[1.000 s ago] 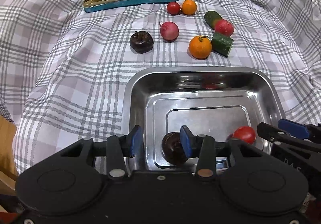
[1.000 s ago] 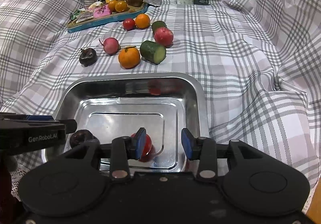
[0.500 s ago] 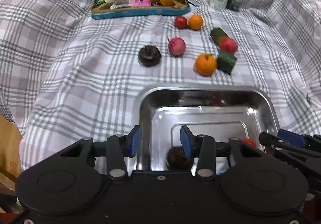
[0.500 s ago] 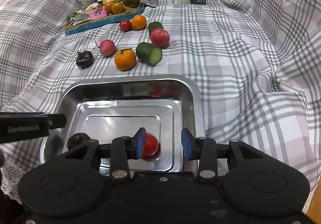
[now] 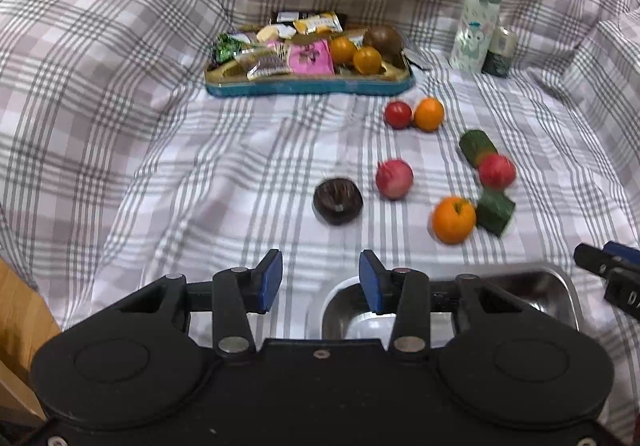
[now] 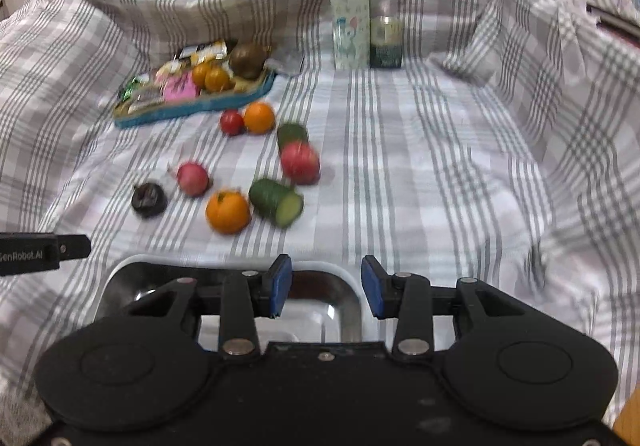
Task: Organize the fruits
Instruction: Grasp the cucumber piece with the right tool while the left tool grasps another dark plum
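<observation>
1. Both grippers have drawn back and lifted away from the steel tray (image 5: 532,282) since a second ago, when the dark fruit and the red tomato lying in it showed between their fingers; now only the tray's far rim shows, and neither of those two pieces is in view.
2. Left gripper (image 5: 320,282): its blue pads stand apart with nothing between them, over the checked cloth (image 5: 120,150) just beside the tray's left corner.
3. Right gripper (image 6: 326,286): its pads also stand apart and empty, above the tray's far edge (image 6: 224,266).
4. Just beyond the tray lie a dark mangosteen (image 5: 338,200), a large orange (image 5: 454,219) and a cut cucumber piece (image 5: 495,211) close beside the orange.
5. A little farther sit a pink radish (image 5: 394,179) and a red apple (image 5: 497,171) touching a second cucumber piece (image 5: 476,142).
6. Farther still, a small tomato (image 5: 398,114) touches a small orange (image 5: 429,113).
7. At the back, a blue snack tray (image 5: 304,86) holds wrappers and three fruits; a pale bottle (image 5: 476,26) and a small jar (image 5: 498,52) stand to its right.
</observation>
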Demonstrator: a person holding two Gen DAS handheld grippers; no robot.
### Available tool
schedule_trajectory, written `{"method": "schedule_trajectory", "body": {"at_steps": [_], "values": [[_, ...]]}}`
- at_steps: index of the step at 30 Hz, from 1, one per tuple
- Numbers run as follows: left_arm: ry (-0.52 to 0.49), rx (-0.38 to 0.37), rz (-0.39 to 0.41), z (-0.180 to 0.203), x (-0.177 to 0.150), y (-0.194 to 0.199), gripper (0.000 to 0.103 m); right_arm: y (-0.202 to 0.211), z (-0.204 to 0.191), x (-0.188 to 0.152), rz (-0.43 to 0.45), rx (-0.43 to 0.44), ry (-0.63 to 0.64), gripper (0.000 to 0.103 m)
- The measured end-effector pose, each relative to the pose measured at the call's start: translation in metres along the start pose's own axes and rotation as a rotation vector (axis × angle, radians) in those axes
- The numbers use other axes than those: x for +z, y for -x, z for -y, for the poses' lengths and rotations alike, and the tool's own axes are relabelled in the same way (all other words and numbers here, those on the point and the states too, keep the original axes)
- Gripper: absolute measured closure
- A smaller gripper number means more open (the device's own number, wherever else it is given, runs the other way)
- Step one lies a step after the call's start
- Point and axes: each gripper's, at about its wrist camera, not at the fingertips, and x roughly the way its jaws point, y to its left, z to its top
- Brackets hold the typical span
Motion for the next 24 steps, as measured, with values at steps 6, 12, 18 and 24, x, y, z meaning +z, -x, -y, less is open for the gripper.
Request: {"method": "schedule_trajectory", "body": {"at_steps": [6, 12, 18, 24], "values": [[-0.013, 0.011, 0.03, -0.002, 0.016, -0.018, 0.052, -0.021, 0.004, 0.031, 0.045, 0.001, -0.01, 0.062], [-0.033, -0.008, 0.039, -0.001, 0.023, -0.038, 0.052, -0.047, 0.006, 0.055, 0.051, 0.003, -0.024, 0.062], [-0.058, -0.028, 0.03, 0.005, 0.024, -0.057, 0.052, -0.072, 0.001, 0.066, 0.044, 0.008, -0.018, 0.062], [-0.066, -0.05, 0.039, 0.007, 0.02, -0.07, 0.052, -0.091, -0.001, 0.077, 0.068, 0.034, -0.035, 0.061]]}}
